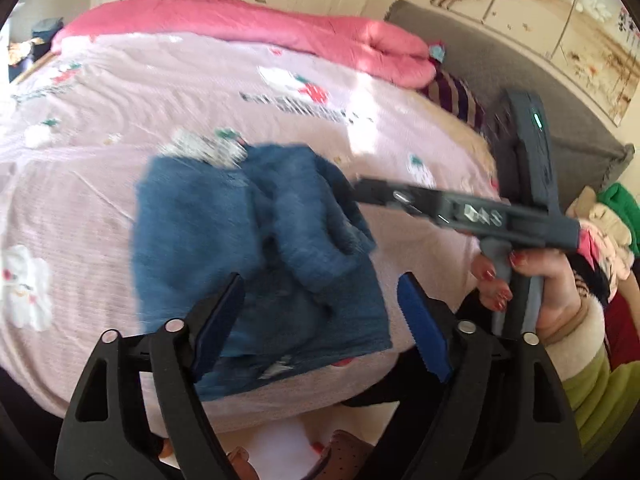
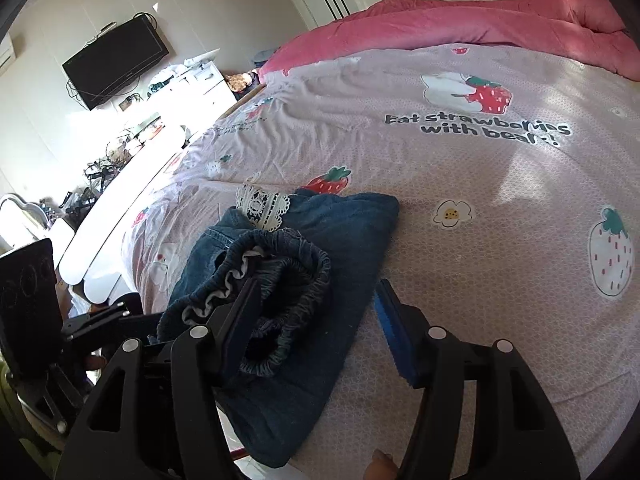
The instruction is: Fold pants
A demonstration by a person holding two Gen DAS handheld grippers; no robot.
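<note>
Blue denim pants (image 1: 256, 248) lie folded in a bundle on the pink strawberry-print bed sheet (image 1: 120, 100), near the bed's front edge. A white lace trim (image 2: 262, 206) shows at their far end and the elastic waistband (image 2: 288, 280) is bunched on top. My left gripper (image 1: 320, 312) is open just above the near part of the pants, holding nothing. My right gripper (image 2: 316, 316) is open over the waistband, with its left finger (image 2: 240, 320) against the bunched fabric. The right gripper's body (image 1: 480, 216) shows in the left wrist view at the pants' right side.
A pink quilt (image 1: 280, 32) is rolled along the far side of the bed. A pile of clothes (image 1: 608, 224) lies at the right. A grey headboard (image 1: 520, 60) stands behind. A wall TV (image 2: 116, 64) and a cluttered desk (image 2: 132, 140) are to the left.
</note>
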